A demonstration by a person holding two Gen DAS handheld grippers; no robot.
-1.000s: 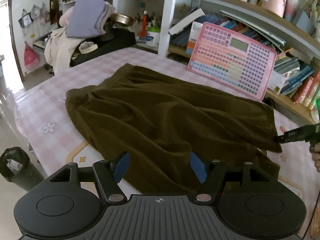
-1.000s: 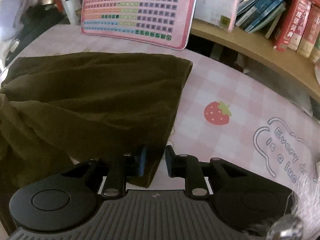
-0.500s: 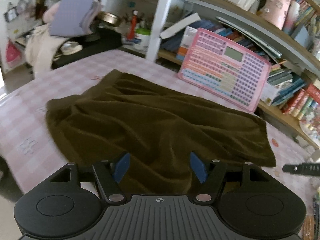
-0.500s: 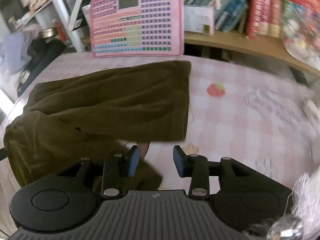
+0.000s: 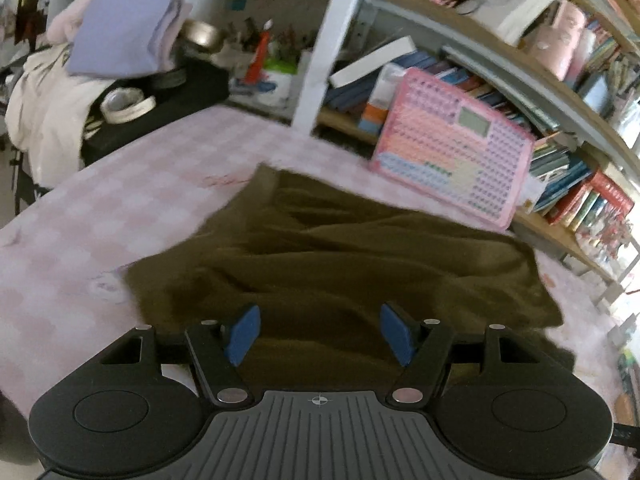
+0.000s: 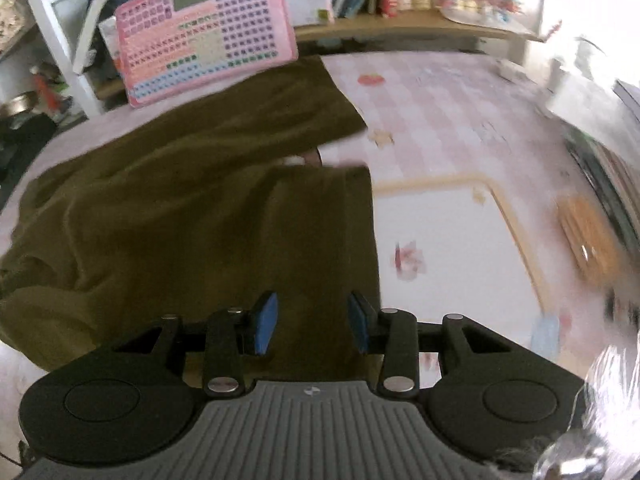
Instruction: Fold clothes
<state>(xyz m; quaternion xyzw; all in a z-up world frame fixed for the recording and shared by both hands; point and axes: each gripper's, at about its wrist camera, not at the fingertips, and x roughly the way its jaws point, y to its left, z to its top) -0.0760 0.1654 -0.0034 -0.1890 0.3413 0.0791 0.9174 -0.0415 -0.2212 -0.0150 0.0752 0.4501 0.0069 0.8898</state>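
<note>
A dark olive-brown garment point(image 5: 340, 256) lies spread and wrinkled on the pink checked tablecloth point(image 5: 132, 208). It also shows in the right wrist view point(image 6: 192, 200), where it looks like trousers with two leg ends at the right. My left gripper point(image 5: 320, 332) is open and empty, above the garment's near edge. My right gripper point(image 6: 312, 320) is open and empty, above the nearer leg close to its right edge.
A pink keyboard toy point(image 5: 456, 148) leans on the bookshelf behind the garment, also in the right wrist view point(image 6: 208, 44). Shelves of books point(image 5: 580, 184) run along the back. Folded clothes and clutter point(image 5: 120, 28) sit at the far left. A strawberry print point(image 6: 370, 79) marks the cloth.
My right gripper has opened, let go of the garment, and drawn back and up. My left gripper has shifted left along the garment and stays open.
</note>
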